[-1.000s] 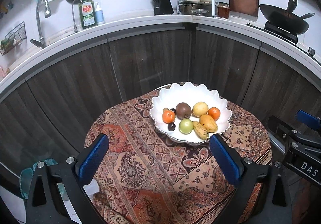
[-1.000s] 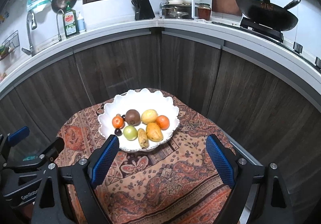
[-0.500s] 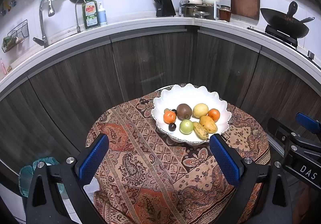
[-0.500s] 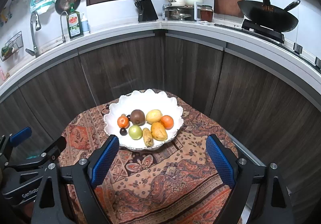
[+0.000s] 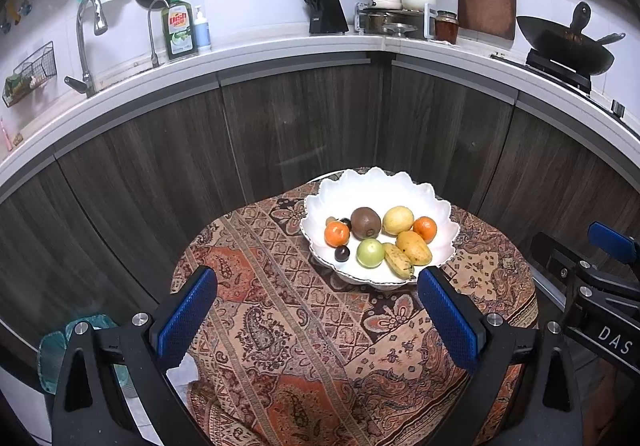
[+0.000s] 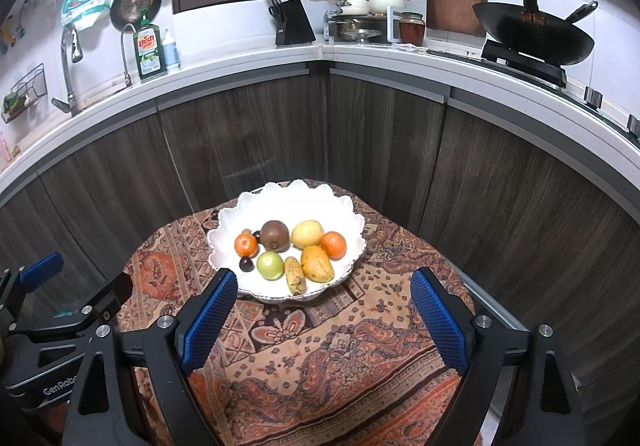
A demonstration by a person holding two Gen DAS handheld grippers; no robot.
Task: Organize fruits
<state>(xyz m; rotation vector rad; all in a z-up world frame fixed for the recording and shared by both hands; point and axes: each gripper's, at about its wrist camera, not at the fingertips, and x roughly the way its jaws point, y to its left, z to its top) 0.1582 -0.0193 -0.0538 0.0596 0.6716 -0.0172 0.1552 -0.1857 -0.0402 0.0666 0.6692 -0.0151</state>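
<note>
The left gripper (image 5: 316, 320) is held released, empty, short of the bowl (image 5: 436, 190), which lies ahead and to its right on the cloth (image 5: 280, 326). The right gripper (image 6: 320, 316) is likewise spread, empty, with the bowl straight ahead, so it is judged nearer. The banana (image 6: 295, 275) is laid pointing toward it. "Dish soap" is read on the bottle (image 6: 149, 50); "GenRobo" and "DAS" on the grippers.

home kitchen | faucet (image 5: 86, 42), wok (image 6: 532, 32) (on stove), knife block (image 6: 294, 24)
</note>
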